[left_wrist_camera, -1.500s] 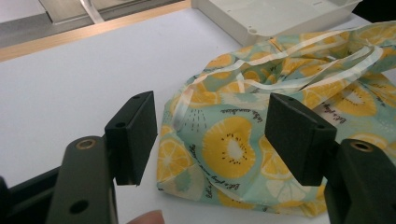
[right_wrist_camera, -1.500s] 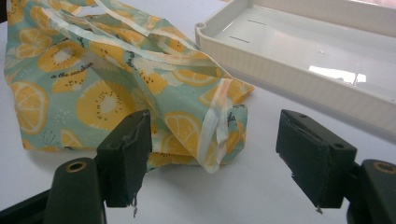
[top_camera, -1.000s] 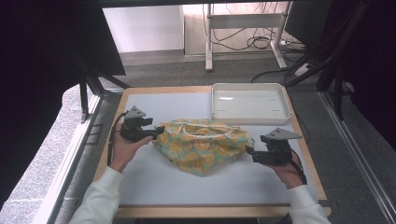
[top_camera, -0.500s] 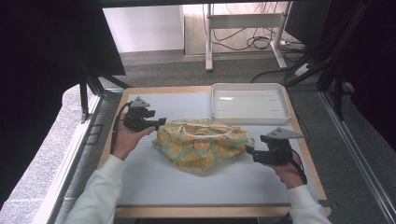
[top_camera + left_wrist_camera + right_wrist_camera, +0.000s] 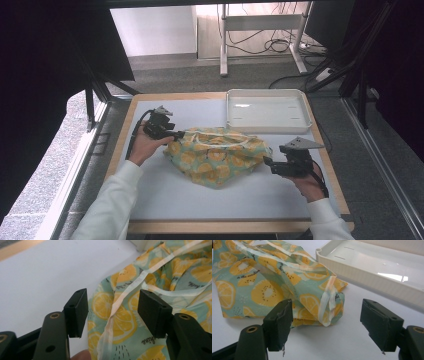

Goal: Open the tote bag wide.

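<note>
A crumpled cloth (image 5: 217,156) printed with yellow lemon slices on teal, with pale tape ties, lies in the middle of the white table. My left gripper (image 5: 180,135) is at the cloth's upper left corner, open, and in the left gripper view the cloth (image 5: 140,302) and a pale tie lie between and beyond its jaws. My right gripper (image 5: 265,161) is at the cloth's right edge, open. The right gripper view has the cloth's folded corner (image 5: 319,302) just ahead of the wide-apart jaws, with nothing gripped.
A shallow white tray (image 5: 267,111) stands at the back right of the table, close behind the cloth; its rim (image 5: 372,281) runs across the right gripper view. The table has a wooden border (image 5: 235,226). Bare white surface lies in front of the cloth.
My left gripper has moved away from me and to the right, from the cloth's left side up to its upper left corner. The right gripper has stayed in place.
</note>
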Demonstrator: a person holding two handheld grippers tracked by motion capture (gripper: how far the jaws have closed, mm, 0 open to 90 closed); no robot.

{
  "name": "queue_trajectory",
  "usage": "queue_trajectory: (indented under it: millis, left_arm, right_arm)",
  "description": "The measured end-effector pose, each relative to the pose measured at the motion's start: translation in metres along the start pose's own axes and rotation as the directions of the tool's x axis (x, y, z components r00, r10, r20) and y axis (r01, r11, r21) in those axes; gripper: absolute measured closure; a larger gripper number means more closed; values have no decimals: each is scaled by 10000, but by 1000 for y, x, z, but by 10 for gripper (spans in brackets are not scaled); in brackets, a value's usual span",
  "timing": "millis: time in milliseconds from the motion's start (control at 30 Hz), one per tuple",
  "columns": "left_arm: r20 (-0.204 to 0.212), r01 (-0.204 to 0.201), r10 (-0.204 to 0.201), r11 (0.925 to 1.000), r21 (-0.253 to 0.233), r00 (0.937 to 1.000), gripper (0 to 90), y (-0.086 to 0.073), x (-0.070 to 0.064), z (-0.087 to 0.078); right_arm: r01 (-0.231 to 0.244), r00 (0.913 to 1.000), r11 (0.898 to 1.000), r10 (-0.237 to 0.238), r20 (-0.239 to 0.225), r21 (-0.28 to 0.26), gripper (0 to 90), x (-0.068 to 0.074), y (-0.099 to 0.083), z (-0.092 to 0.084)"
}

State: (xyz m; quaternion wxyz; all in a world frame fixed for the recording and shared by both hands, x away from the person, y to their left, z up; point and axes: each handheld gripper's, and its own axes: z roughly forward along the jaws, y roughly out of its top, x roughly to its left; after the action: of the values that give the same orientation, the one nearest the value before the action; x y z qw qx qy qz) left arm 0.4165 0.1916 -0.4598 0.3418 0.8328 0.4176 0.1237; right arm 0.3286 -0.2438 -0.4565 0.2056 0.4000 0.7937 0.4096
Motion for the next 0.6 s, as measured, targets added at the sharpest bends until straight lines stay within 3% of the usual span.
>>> queue_trajectory:
  millis: [67,167,333,433,600]
  left_arm:
    - [30,31,-31,9999,111,10000,457,-1,1,2]
    - [396,323,-338,9988,377,9986,577,-9,3,11]
    - [330,61,-82,9980,624,9994,776,-15,1,17]
    - [238,16,-27,9991,434,9997,856,-18,-1,16]
    - [582,-76,80,9999,-79,9983,888,-23,-5,8]
  right_arm:
    - [0,10000,10000,0,65,-22,260,0,0,0]
    - [45,9999,9999,-43,160,-152,260,0,0,-1]
    - [36,9998,9999,-33,195,-131,258,0,0,-1]
    - [40,9998,9999,-38,218,-109,257,-1,-1,0]
    - [52,9996,9999,-48,276,-135,256,-1,0,-1]
